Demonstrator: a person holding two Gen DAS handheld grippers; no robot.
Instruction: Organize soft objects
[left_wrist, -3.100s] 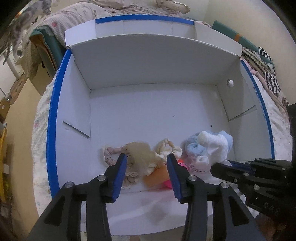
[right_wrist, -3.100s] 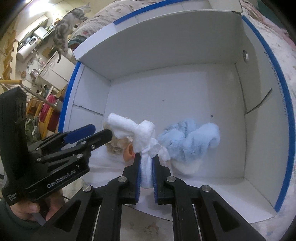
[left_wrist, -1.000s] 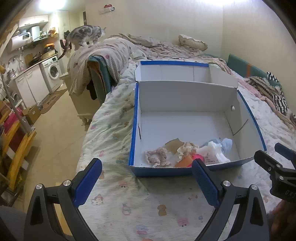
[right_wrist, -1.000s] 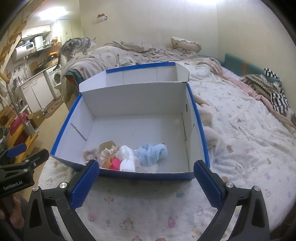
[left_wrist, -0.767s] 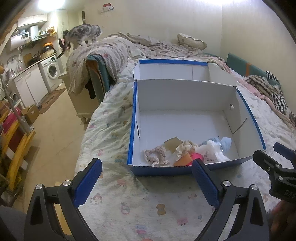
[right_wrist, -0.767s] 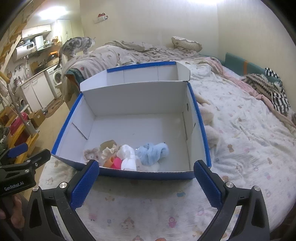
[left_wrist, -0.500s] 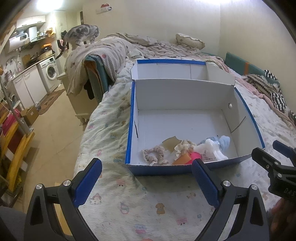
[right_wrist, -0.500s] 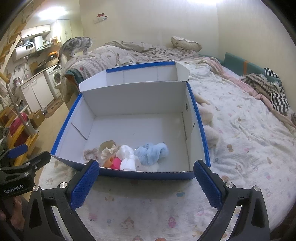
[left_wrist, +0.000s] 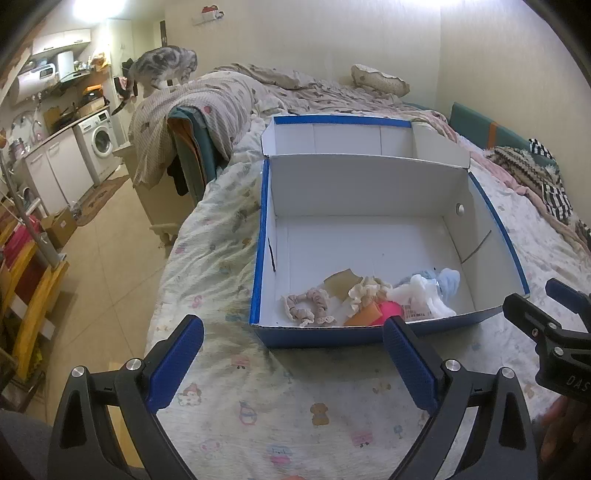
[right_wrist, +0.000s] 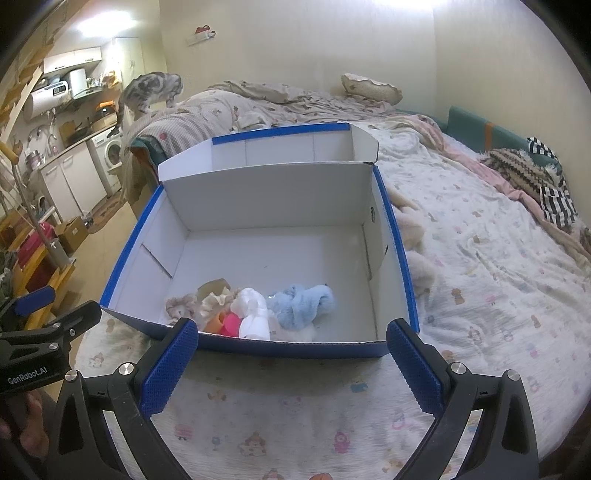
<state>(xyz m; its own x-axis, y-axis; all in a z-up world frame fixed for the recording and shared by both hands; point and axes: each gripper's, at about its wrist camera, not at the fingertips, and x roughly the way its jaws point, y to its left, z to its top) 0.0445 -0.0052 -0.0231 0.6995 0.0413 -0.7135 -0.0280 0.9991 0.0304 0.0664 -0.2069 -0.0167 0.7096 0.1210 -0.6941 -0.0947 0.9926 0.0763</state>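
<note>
Both the left gripper (left_wrist: 291, 360) and right gripper (right_wrist: 291, 360) hang released and empty before the blue-edged white cardboard box (right_wrist: 391, 236), whose pile of soft cloth items (right_wrist: 255, 306) hugs its near wall, floor beyond bare.

White letters are showing on the black body of the left gripper (right_wrist: 55, 314), seen at the lower left of the right wrist view. They are spelling "GenRobot.AI". In the left wrist view, the black body of the right gripper (left_wrist: 546, 306) is showing white letters "DAS" at the picture's right edge, and the rest is getting cut off. A small white tag (left_wrist: 415, 312) in the box is carrying print too tiny to read.
</note>
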